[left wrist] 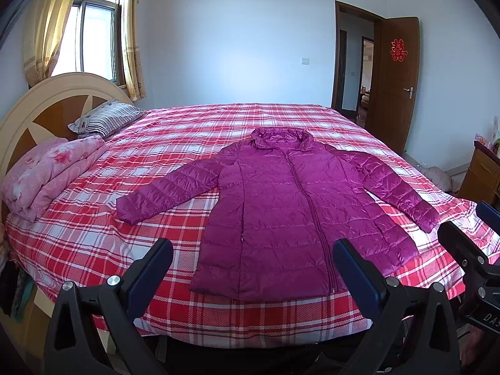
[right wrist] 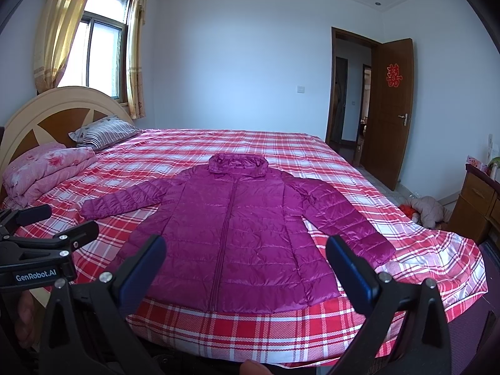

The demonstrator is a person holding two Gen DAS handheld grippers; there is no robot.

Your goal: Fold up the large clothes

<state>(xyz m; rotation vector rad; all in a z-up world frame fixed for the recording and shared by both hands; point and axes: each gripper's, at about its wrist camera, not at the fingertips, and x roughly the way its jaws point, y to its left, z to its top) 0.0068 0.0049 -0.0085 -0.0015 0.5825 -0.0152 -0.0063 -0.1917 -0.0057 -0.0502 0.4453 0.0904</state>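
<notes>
A magenta quilted hooded jacket (left wrist: 281, 206) lies flat and zipped on the red plaid bed (left wrist: 93, 234), hood toward the far side, both sleeves spread out, hem near the front edge. It also shows in the right wrist view (right wrist: 237, 234). My left gripper (left wrist: 253, 259) is open and empty, held above the front edge of the bed before the hem. My right gripper (right wrist: 247, 259) is open and empty, also short of the hem. Each gripper shows at the edge of the other's view, the right one (left wrist: 468, 228) and the left one (right wrist: 59, 222).
A folded pink floral quilt (left wrist: 50, 172) and a striped pillow (left wrist: 109, 117) lie by the headboard (left wrist: 37, 106) at left. A wooden cabinet (right wrist: 478, 197) and a heap of cloth on the floor (right wrist: 428, 211) are at right. An open door (right wrist: 390, 109) is at the back right.
</notes>
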